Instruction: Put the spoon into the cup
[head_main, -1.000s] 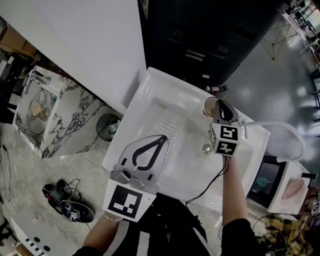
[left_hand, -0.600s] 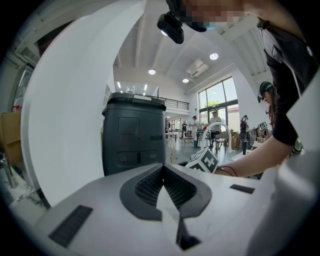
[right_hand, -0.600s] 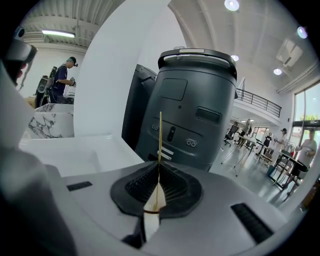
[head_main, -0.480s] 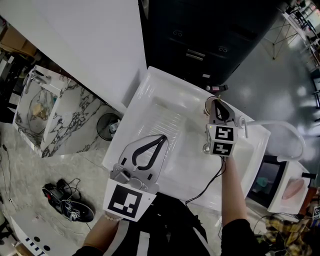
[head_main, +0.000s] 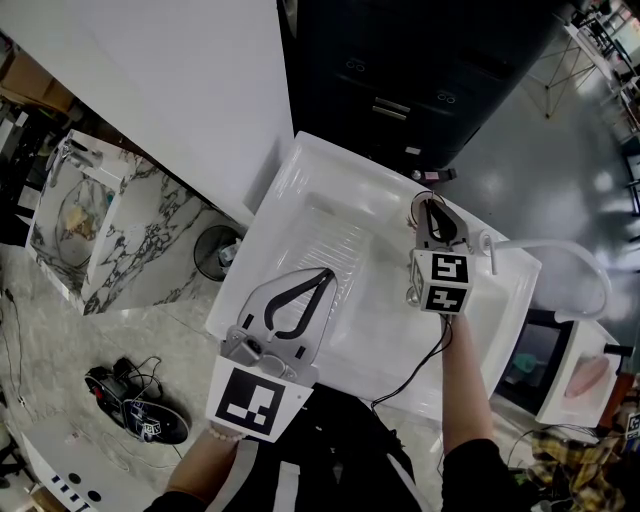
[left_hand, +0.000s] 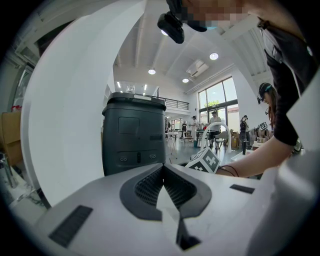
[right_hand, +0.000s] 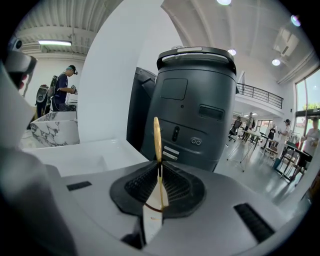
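My right gripper (head_main: 433, 207) hangs over the back right corner of the white sink (head_main: 300, 175), right above the cup (head_main: 416, 203), of which only a bit of rim shows beside the jaws. In the right gripper view the jaws (right_hand: 159, 169) are shut on a thin gold spoon (right_hand: 156, 137), seen edge-on and sticking up past the fingertips. The spoon cannot be made out in the head view. My left gripper (head_main: 322, 277) is held low at the sink's near left, shut with nothing in it (left_hand: 163, 172).
A white curved faucet (head_main: 565, 255) rises at the sink's right. A dark grey cabinet (head_main: 400, 70) stands behind the sink and a white wall panel (head_main: 170, 90) to its left. A marble basin (head_main: 85, 215) and shoes (head_main: 135, 405) lie on the floor at left.
My right gripper has shifted a little left and towards the far edge with the spoon, and now covers most of the cup. The left gripper has stayed still.
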